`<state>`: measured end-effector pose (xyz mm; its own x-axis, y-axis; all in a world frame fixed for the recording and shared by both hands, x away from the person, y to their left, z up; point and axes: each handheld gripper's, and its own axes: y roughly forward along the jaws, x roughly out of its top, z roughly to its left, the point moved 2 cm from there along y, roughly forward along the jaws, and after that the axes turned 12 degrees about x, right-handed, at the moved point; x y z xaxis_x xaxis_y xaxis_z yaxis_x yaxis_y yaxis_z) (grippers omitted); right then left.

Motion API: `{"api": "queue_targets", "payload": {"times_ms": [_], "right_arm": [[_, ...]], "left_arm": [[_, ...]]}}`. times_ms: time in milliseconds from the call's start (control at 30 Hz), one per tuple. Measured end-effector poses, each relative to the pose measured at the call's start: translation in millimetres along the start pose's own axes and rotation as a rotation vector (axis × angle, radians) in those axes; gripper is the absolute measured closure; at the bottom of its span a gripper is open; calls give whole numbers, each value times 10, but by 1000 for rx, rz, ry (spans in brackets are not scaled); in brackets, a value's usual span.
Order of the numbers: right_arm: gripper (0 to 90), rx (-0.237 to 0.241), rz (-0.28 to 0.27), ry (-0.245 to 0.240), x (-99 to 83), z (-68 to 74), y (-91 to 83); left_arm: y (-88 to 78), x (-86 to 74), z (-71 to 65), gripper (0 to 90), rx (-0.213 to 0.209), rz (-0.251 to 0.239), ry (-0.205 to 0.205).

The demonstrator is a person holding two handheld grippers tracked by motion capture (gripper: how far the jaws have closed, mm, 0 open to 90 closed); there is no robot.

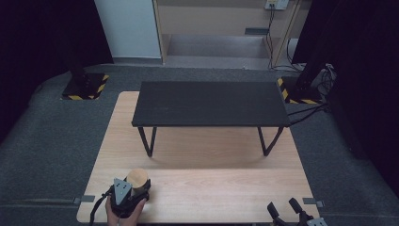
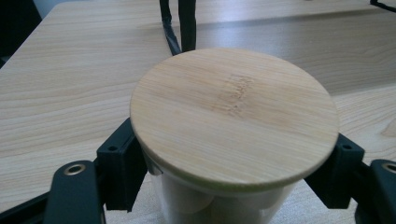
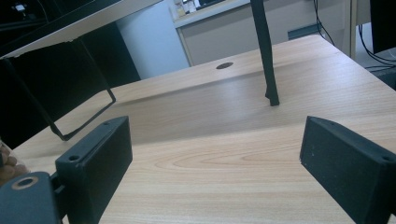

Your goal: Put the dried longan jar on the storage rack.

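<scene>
A clear jar with a round bamboo lid (image 2: 233, 116) stands upright near the front left corner of the wooden table (image 1: 211, 193); in the high view the jar (image 1: 137, 178) sits just ahead of a hand. My left gripper (image 2: 229, 186) is shut on the jar, one black jaw on each side of the glass body just below the lid. From above, the left gripper (image 1: 135, 189) carries its grey plate. My right gripper (image 3: 215, 163) rests low at the front right edge (image 1: 284, 207), open with only bare wood between its jaws.
A low black shelf on thin metal legs (image 1: 210, 103) stands across the far half of the table. One of its legs (image 3: 267, 60) rises ahead of the right gripper. Dark carpet surrounds the table, with stands and cables at the back.
</scene>
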<state>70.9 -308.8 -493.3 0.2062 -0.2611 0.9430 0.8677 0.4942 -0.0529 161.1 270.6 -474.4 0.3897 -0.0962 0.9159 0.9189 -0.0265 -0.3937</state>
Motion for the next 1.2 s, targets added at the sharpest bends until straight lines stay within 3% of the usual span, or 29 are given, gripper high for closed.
{"api": "queue_targets", "payload": {"times_ms": [133, 300, 533, 833, 1200], "right_arm": [[95, -1, -3, 2, -5, 0, -13], [95, 2, -3, 2, -2, 3, -14], [95, 11, -7, -4, 13, 19, -2], [95, 23, -8, -2, -4, 51, 32], [95, 22, -13, -4, 17, 66, 30]], "left_arm": [[-15, 37, 22, 242, -10, 8, -2], [-129, 185, 62, 242, -26, -26, 9], [-303, 624, 210, 242, -89, -59, -3], [-437, 1215, 323, 242, -124, -105, 29], [-513, 1799, 392, 242, -173, -162, 53]]}}
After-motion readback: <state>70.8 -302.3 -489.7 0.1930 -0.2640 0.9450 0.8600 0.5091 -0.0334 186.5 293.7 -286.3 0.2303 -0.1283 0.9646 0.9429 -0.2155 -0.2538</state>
